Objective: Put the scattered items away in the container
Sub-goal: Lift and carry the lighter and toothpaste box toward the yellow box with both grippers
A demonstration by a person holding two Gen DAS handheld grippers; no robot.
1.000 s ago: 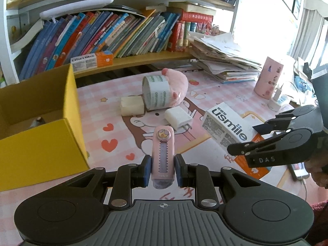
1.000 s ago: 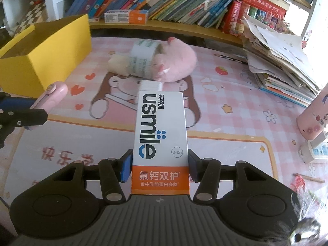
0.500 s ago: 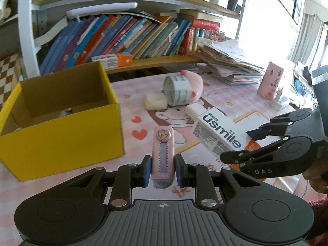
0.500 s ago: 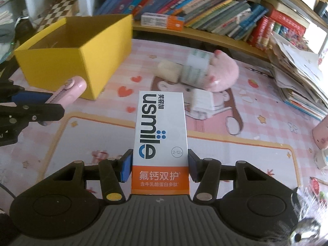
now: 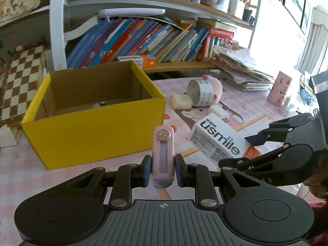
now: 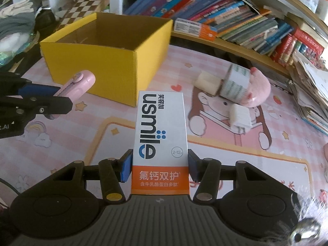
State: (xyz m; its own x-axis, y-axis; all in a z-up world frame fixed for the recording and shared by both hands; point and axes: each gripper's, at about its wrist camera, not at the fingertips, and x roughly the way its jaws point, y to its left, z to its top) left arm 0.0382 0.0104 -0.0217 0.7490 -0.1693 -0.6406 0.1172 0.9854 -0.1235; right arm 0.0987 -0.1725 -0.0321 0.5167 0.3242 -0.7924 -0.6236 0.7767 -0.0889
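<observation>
Two-handed carry toward the yellow cardboard box [image 5: 92, 123], which stands open-topped on the far left of the tabletop [image 6: 235, 149]. We see the left hand-held gripper [image 5: 163, 170] clenched on the lower end of a pink utility knife [image 5: 163, 151], its slider face up and its tip pointing at the box's near wall. The right hand-held gripper [image 6: 160, 167] grasps a white and orange usmile toothpaste carton [image 6: 161, 135] across its narrow sides, near the orange end. Both items are held off the tabletop, near the box but outside it. Something small lies on the box floor; we cannot tell what.

Handling, as we judge it: the knife is a stiff, smooth plastic body, light, best pinched across its flat flanks as here. The carton is light, thin card that would dent under a hard squeeze.

To the right lie a pink plush pig [image 6: 258, 88], a roll of tape [image 6: 235, 85], a pale block [image 6: 207, 83] and a white charger [image 6: 240, 115].
</observation>
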